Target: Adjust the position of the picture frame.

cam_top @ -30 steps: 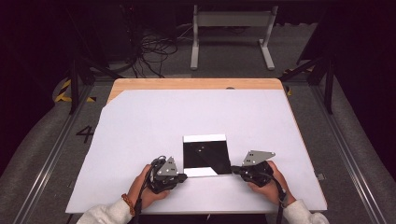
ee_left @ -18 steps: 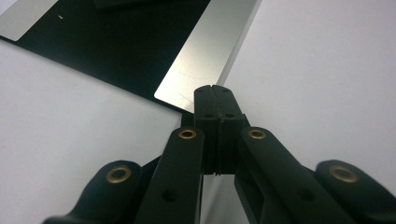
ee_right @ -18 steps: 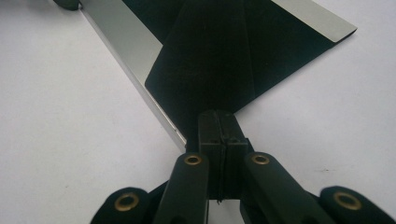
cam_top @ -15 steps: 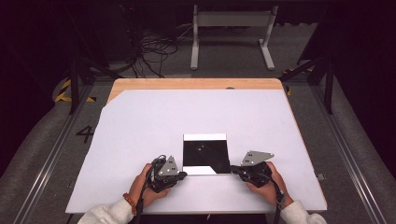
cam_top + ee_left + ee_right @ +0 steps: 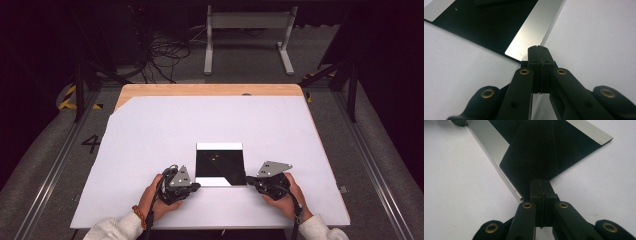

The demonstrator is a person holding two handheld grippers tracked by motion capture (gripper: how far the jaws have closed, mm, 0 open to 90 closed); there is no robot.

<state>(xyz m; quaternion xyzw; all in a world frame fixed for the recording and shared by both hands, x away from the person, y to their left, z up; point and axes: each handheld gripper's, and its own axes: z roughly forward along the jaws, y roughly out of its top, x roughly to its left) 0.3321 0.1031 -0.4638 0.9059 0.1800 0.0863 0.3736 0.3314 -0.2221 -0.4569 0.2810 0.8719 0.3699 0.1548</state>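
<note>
A square black glossy plate (image 5: 220, 162) with silvery bands along its far and near edges lies flat on the white table top (image 5: 165, 130). My left gripper (image 5: 196, 186) rests at the plate's near left corner, and my right gripper (image 5: 248, 180) at its near right corner. In the left gripper view the jaws (image 5: 539, 47) are pressed together with their tip at the silvery corner of the plate (image 5: 486, 27). The right gripper view shows its jaws (image 5: 541, 181) also shut, tip at the corner of the plate (image 5: 536, 152). Nothing sits between either pair.
The white top covers a wooden table (image 5: 210, 90), whose bare wood shows along the far edge. Beyond it are floor cables (image 5: 165, 55) and a grey stand (image 5: 247, 30). Metal rails (image 5: 370, 160) run along both sides of the table.
</note>
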